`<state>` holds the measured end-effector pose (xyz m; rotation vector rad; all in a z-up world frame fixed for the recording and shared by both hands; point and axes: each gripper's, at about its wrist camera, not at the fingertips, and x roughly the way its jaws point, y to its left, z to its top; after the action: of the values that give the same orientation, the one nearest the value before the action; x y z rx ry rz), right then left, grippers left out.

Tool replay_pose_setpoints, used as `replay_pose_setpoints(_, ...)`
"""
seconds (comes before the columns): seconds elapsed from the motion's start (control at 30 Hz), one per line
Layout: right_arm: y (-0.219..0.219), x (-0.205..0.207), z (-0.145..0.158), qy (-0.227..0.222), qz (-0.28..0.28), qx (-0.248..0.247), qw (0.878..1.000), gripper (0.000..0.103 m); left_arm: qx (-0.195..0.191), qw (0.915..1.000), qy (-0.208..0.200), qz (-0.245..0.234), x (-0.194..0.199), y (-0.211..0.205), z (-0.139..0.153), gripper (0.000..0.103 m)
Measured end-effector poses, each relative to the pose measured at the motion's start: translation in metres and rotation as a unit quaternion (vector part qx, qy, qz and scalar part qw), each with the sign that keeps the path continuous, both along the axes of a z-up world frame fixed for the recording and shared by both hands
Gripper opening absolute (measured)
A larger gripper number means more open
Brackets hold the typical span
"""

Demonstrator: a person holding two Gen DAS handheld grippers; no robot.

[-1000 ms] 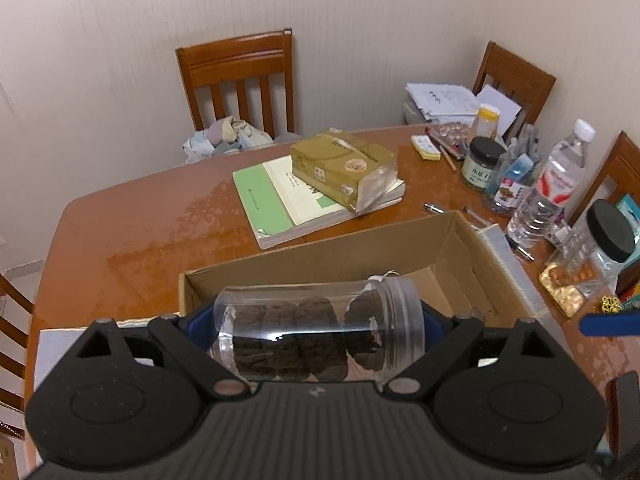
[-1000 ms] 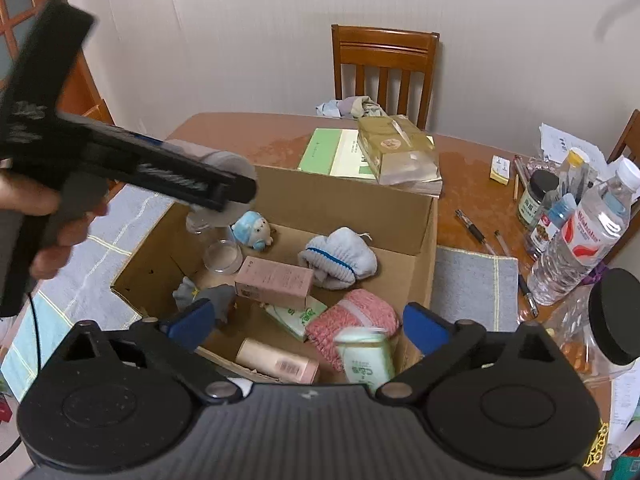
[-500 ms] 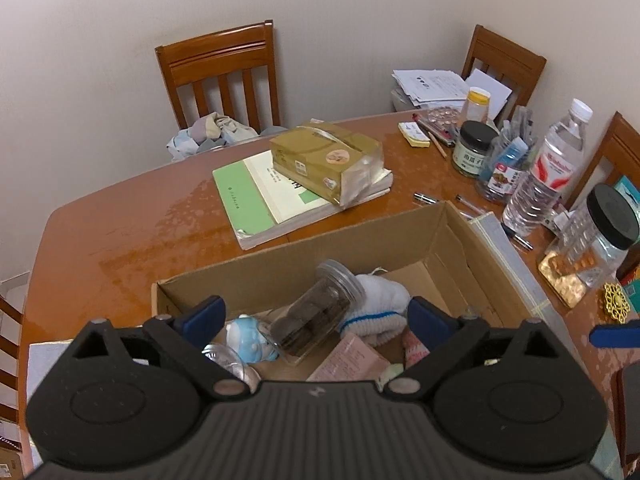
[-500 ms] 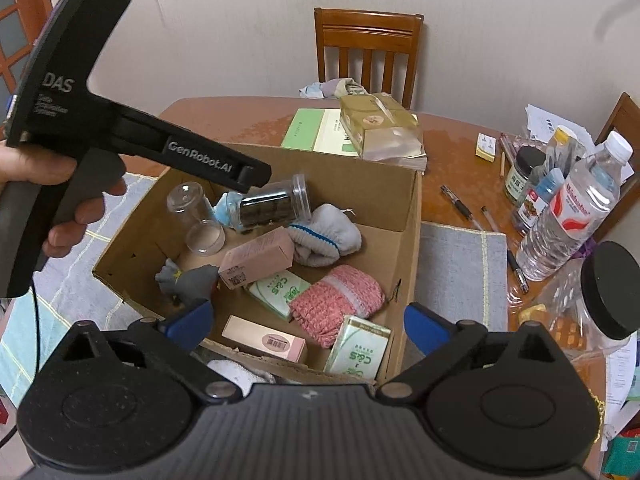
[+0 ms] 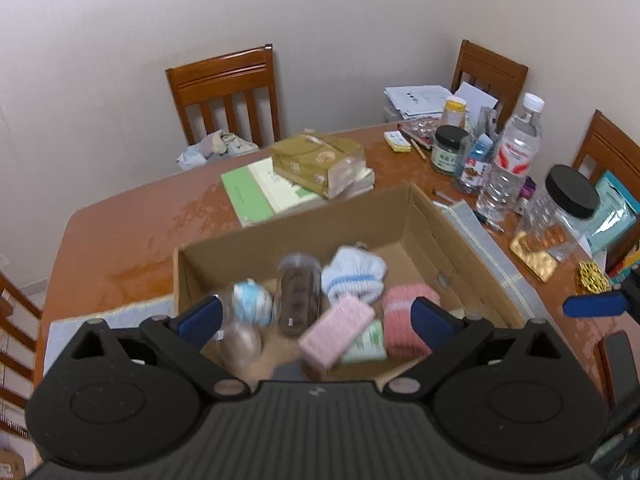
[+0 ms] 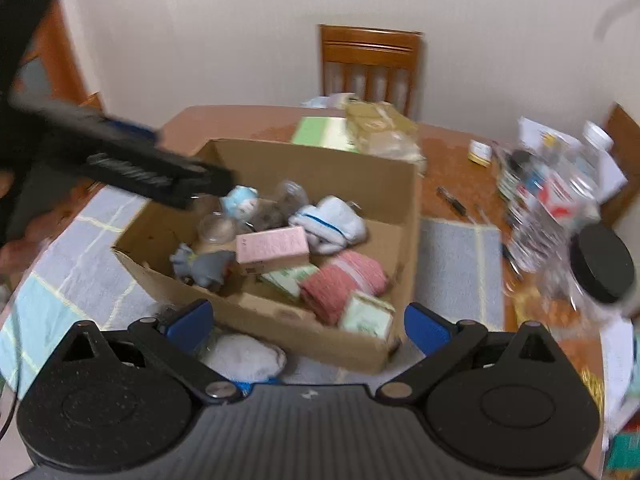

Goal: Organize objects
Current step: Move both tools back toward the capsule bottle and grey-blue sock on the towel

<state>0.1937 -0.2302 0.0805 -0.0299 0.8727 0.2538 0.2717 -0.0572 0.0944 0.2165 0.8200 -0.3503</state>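
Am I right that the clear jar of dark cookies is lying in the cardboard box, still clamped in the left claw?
Not quite: the left wrist view shows the cookie jar lying in the cardboard box, but the left claw is open and holds nothing.

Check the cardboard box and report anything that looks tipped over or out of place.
The clear jar of dark cookies lies on its side in the cardboard box, between the blue toy and the white sock. A clear cup is tipped over too. A white bundle sits outside the box, against its near wall.
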Motion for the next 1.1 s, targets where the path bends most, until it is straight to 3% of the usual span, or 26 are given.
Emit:
replay_pose_setpoints(0.17,-0.008,-0.026,-0.009,-0.012,0.001,0.004,1.000,0.103,0.000,0.9998,-0.019,-0.006,-0.041,0.011,-0.004,0.101)
replay_pose_setpoints(0.53,-0.003,-0.051,-0.047,-0.002,0.011,-0.029,1.000,0.103,0.014,0.9996,0.004,0.024,-0.096,0.034,-0.053,0.101)
replay_pose_setpoints(0.67,0.003,-0.054,-0.060,0.005,0.015,-0.034,0.999,0.103,-0.008,0.9986,0.033,0.042,-0.110,0.046,-0.075,0.101)
replay_pose_setpoints(0.83,0.007,-0.056,-0.073,0.017,0.012,-0.029,0.999,0.103,-0.011,0.9958,0.059,0.068,-0.123,0.056,-0.099,0.101)
replay_pose_setpoints(1.1,0.009,-0.054,-0.081,0.034,0.008,-0.007,0.999,0.103,0.007,0.9957,0.063,0.068,-0.147,0.058,-0.119,0.101)
